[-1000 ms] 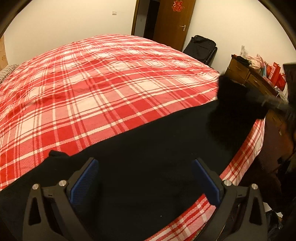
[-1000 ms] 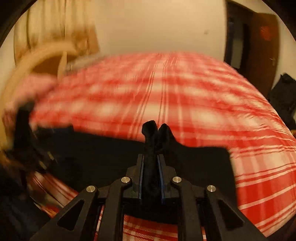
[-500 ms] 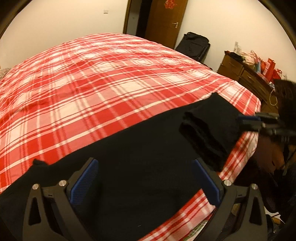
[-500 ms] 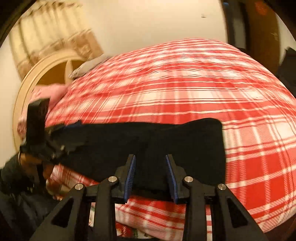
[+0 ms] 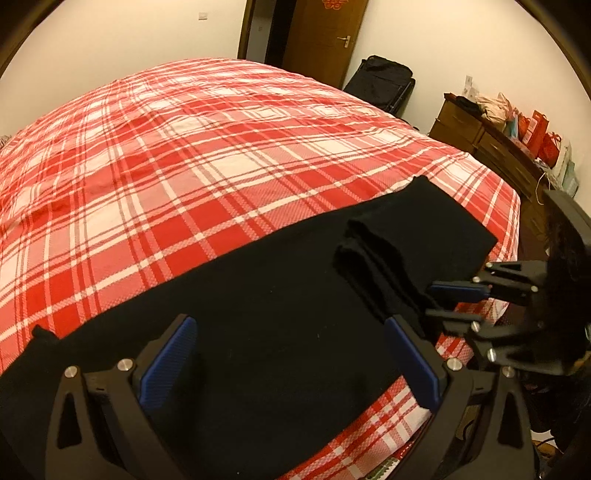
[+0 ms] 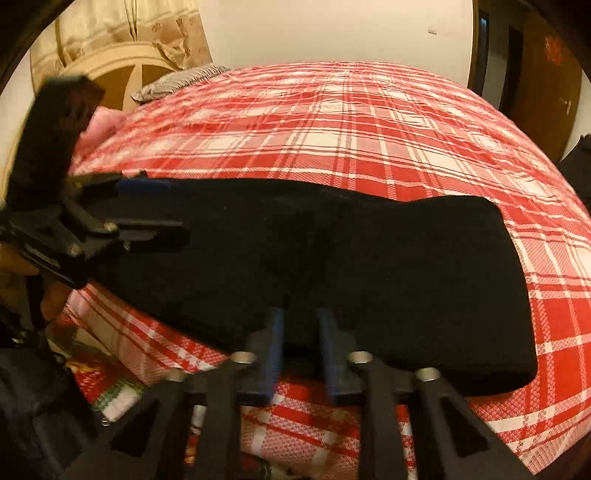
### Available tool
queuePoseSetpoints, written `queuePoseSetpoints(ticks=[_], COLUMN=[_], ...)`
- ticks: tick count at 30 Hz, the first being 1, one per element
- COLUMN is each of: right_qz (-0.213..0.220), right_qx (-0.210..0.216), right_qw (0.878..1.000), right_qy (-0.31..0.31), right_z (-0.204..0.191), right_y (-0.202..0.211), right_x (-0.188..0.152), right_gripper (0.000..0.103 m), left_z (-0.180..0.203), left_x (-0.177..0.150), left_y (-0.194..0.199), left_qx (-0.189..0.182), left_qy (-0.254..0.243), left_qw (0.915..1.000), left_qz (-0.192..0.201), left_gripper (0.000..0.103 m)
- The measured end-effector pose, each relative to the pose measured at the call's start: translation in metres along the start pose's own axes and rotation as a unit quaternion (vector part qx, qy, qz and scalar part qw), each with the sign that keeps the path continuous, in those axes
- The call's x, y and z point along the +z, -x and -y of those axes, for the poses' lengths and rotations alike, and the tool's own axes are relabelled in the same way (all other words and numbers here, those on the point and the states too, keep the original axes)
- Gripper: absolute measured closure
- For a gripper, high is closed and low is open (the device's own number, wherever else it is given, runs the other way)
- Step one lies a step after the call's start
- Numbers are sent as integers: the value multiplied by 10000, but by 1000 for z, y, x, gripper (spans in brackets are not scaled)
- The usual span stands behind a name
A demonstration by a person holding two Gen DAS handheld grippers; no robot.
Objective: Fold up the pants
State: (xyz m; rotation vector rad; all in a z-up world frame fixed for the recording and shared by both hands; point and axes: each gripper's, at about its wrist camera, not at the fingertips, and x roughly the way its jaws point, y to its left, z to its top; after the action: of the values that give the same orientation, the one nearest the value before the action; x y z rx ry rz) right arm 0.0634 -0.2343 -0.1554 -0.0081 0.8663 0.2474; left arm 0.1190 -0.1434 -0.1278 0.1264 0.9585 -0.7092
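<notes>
Mid-fold: black pants [image 5: 258, 314] lower frame on bed [image 5: 184, 147], left tool [image 5: 295, 354] gaping empty, right tool [image 6: 299, 332] parted at hem; next, regrasp and fold across.

pants [image 5: 266, 317]: plain black, across the lower part of the frame
bedspread [image 5: 207, 147]: red and white plaid, filling the middle
left gripper [image 5: 291, 354]: black frame, blue finger pads
right gripper [image 6: 300, 343]: black frame, blue finger pads
door [image 5: 325, 40]: brown wood, red ornament, top centre
dresser [image 5: 491, 147]: dark brown, right edge
curtain [image 6: 110, 29]: beige with pale pattern, upper left
walls [image 5: 110, 37]: off-white
</notes>
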Motion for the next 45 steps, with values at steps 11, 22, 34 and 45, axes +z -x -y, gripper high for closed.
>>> queuePoseSetpoints(ticks=[11, 22, 34, 45], right_qz=[-307, 799, 739, 1061], right_qx=[-116, -316, -455, -421], right_qw=[9987, 9920, 9842, 9825], right_qy=[390, -921, -1541, -1475], right_z=[-11, 86, 102, 94], right_y=[-13, 66, 48, 54], right_x=[-9, 13, 10, 7], right_gripper=[91, 57, 54, 54], left_z=[5, 37, 58, 45], left_x=[2, 19, 26, 30], left_y=[1, -26, -53, -40], left_qx=[-94, -687, -828, -848], left_qy=[13, 7, 282, 411], left_qw=[10000, 9974, 9953, 9952], left_qz=[12, -212, -425, -268], left_gripper=[0, 11, 36, 92])
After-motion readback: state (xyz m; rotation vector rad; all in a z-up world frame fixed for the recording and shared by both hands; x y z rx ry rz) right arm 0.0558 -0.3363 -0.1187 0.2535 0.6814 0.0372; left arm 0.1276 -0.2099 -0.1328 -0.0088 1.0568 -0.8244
